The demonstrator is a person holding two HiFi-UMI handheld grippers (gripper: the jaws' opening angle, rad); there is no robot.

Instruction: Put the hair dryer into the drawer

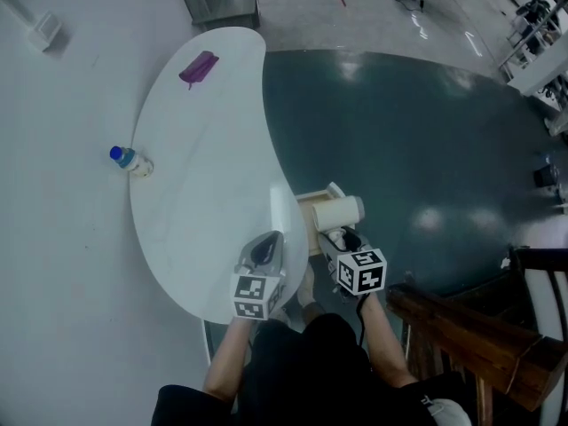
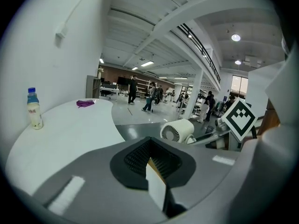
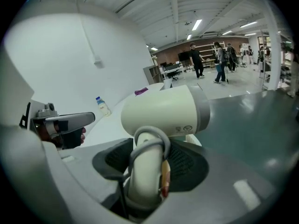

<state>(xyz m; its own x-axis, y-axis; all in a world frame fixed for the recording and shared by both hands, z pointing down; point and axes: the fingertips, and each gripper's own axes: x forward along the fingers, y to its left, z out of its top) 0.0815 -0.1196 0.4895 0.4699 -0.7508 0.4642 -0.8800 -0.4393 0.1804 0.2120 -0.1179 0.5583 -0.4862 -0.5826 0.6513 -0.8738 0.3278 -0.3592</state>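
Indoors, white table [image 1: 195, 193]; hair dryer [image 3: 163, 108] in right tongs [image 3: 148, 169], drawer [image 2: 156, 185] seemingly in left tongs [image 2: 152, 158].

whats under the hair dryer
An open drawer: only part of its wooden rim shows. The hair dryer and right gripper cover the rest, so its inside can't be seen.
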